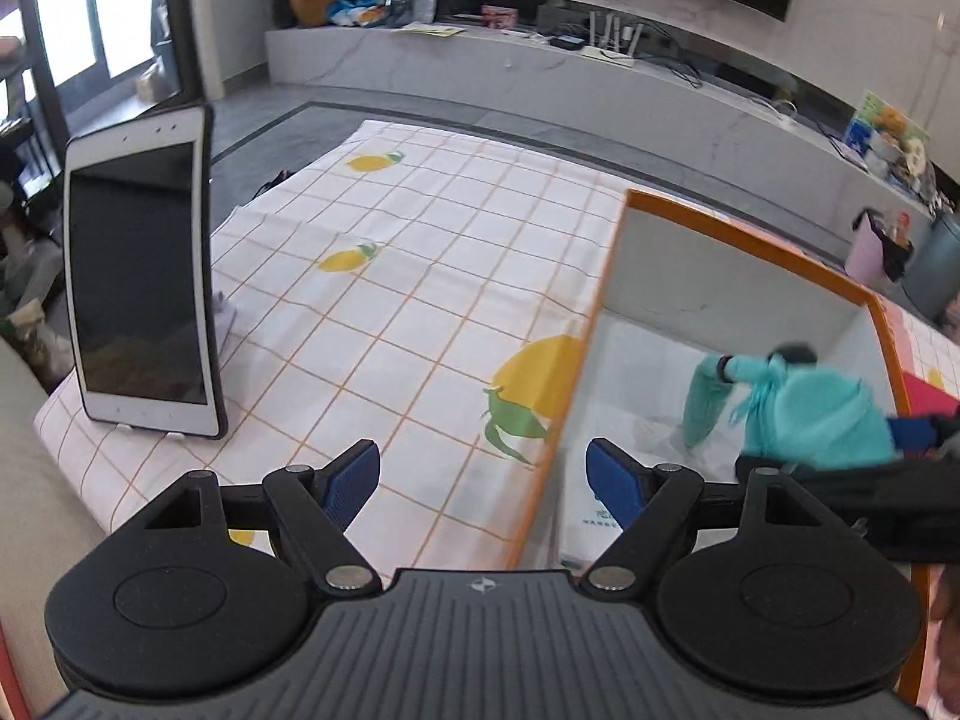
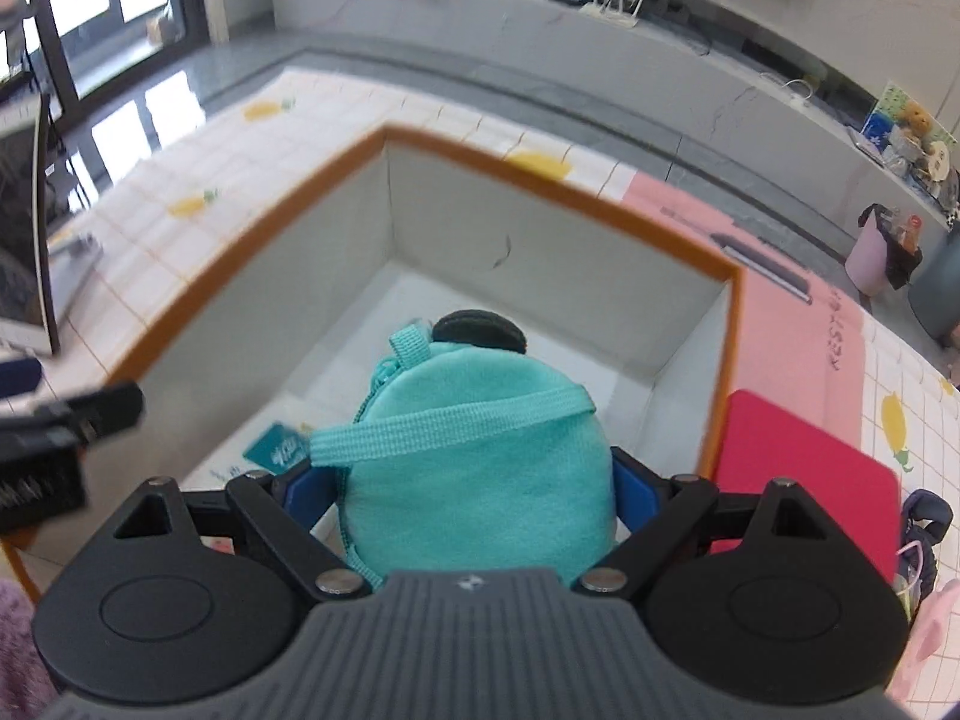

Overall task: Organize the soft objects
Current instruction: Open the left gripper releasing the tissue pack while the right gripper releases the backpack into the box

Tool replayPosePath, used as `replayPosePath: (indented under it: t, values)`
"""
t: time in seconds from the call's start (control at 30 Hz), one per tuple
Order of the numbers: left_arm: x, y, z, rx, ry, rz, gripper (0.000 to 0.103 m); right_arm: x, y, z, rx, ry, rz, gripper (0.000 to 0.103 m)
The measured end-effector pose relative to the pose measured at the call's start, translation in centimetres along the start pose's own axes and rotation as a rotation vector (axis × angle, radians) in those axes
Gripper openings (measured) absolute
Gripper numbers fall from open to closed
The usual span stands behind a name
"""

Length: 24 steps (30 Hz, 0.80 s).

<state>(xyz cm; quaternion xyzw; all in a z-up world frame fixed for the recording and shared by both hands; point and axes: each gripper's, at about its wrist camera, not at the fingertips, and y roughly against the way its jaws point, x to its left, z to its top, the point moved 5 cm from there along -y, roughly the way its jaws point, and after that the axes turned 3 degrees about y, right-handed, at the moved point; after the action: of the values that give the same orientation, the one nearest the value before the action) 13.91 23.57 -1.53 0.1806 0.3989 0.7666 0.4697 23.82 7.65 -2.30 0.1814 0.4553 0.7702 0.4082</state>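
A teal plush pouch (image 2: 480, 480) with a strap and a dark round ear hangs over the inside of an orange-rimmed white box (image 2: 540, 174). My right gripper (image 2: 468, 489) is shut on it, one blue pad pressed against each side. In the left wrist view the same teal pouch (image 1: 822, 414) dangles inside the box (image 1: 744, 240), with one blue finger (image 1: 912, 432) of the right gripper on it. My left gripper (image 1: 483, 468) is open and holds nothing. It straddles the box's left rim, above the lemon-print tablecloth (image 1: 390, 312).
A tablet (image 1: 144, 300) stands upright on a stand at the table's left. Right of the box lie a red pad (image 2: 804, 468) and a pink mat (image 2: 780, 252). Navy and pink soft items (image 2: 924, 516) sit at the far right edge.
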Motion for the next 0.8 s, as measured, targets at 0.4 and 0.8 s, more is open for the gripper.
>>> replayPosePath:
  t: [0.4, 0.8]
  values:
    - [0.6, -0.1, 0.0, -0.002, 0.028, 0.003, 0.092, 1.6, -4.1, -0.7, 0.127, 0.180, -0.090, 0.090]
    - [0.4, 0.5, 0.2, -0.023, 0.029, -0.039, 0.092, 4.0, -1.9, -1.6, 0.083, 0.383, -0.074, 0.100]
